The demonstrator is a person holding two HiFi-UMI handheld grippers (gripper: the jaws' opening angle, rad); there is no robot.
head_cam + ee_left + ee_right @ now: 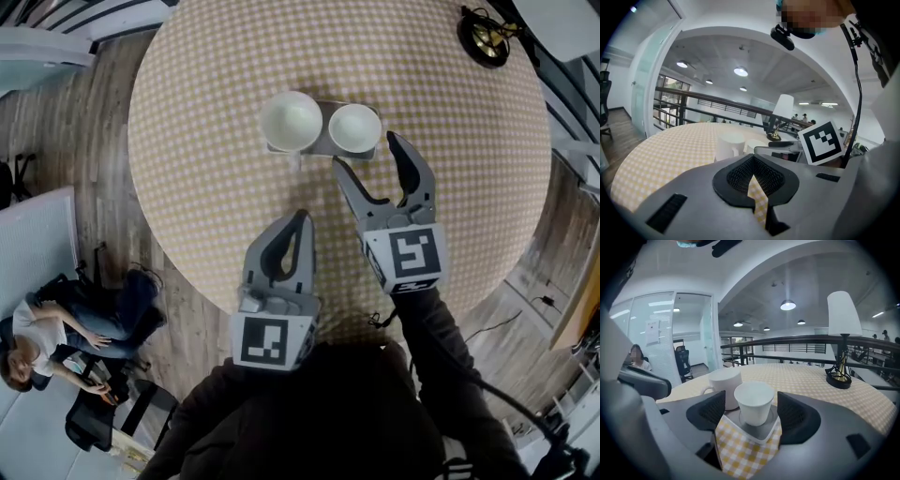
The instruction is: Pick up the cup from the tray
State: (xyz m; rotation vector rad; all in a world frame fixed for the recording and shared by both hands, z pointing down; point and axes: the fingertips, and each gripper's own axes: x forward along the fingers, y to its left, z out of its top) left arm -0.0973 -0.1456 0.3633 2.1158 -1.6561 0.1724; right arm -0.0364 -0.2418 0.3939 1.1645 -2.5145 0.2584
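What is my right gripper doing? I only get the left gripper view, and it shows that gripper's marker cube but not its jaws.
Observer: In the right gripper view, the right gripper has its jaws wide apart, and nothing is pressed between them.
Operator: Where is the little cup then?
Observer: The cup stands on a grey tray, lined up with the gap between those jaws. They don't touch it.
Operator: Is anything inside it?
Observer: Seen from above in the head view, the cup looks empty. So does the mug beside it on the tray.
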